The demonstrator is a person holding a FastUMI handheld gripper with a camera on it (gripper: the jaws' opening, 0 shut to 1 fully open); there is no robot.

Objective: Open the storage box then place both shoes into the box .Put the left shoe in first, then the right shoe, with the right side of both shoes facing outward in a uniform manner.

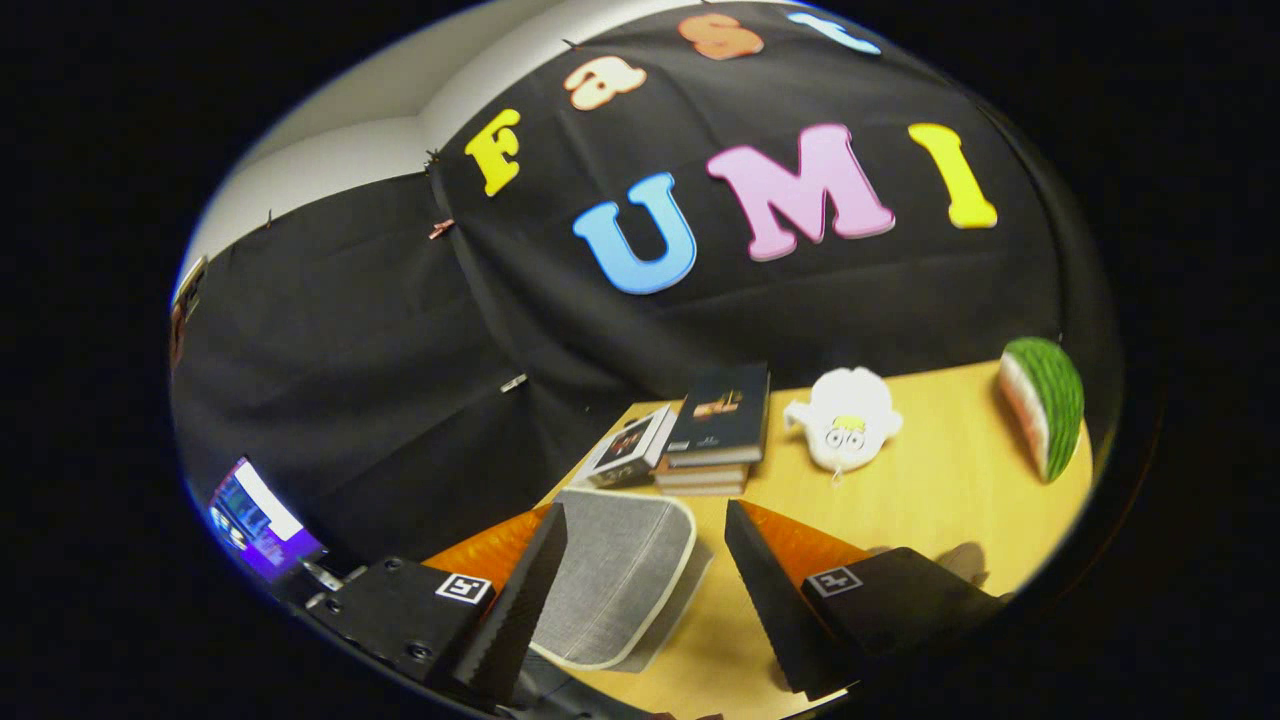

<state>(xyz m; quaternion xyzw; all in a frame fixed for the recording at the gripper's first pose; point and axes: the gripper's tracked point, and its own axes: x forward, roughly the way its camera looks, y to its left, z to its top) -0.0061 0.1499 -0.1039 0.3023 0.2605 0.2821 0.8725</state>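
A wooden table [950,480] is seen against black cloth. The gripper [640,590] is held apart, empty, over a grey shoe [620,575] lying between its fingers near the table's edge (left or right unclear). A grasp is judged next.

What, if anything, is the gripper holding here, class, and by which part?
Nothing is held. The gripper is open, its fingers spread apart, with a grey shoe lying on the table between them, touched by neither finger.
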